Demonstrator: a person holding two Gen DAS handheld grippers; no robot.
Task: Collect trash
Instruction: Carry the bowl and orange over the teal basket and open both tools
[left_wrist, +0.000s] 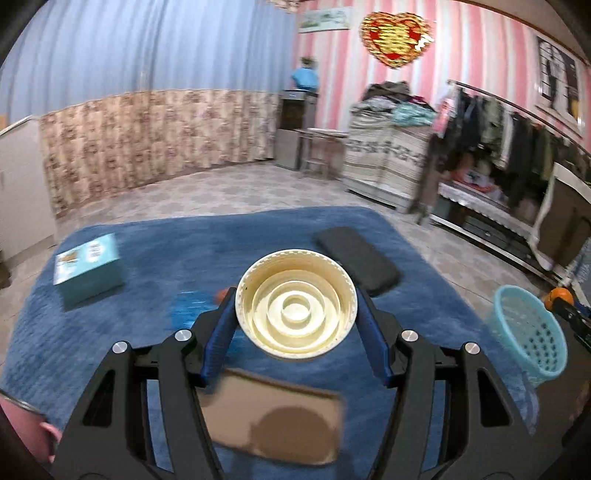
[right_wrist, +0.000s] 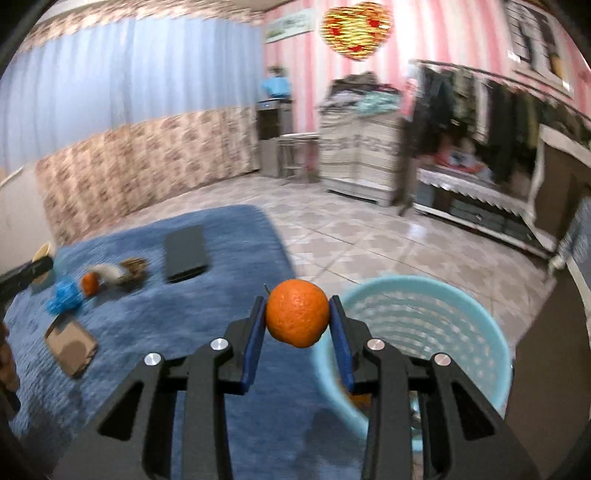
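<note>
My right gripper (right_wrist: 297, 318) clamps a round orange tangerine (right_wrist: 297, 318), my left gripper (left_wrist: 296, 304) a cream plastic lid (left_wrist: 296, 304); blue crumpled wrapper (right_wrist: 63, 296) remains at ten o'clock, not yet in the light-blue basket (right_wrist: 461, 325).

**What is on and near the blue rug**

On the blue rug (right_wrist: 155, 369) there are two oranges (right_wrist: 297, 313) (right_wrist: 89, 284), one cream lid (left_wrist: 296, 303), one teal box (left_wrist: 88, 271), one black case (right_wrist: 184, 253), one brown card (right_wrist: 71, 345) and one blue wad (right_wrist: 63, 296). Beside the rug stands one basket (right_wrist: 480, 332).
</note>
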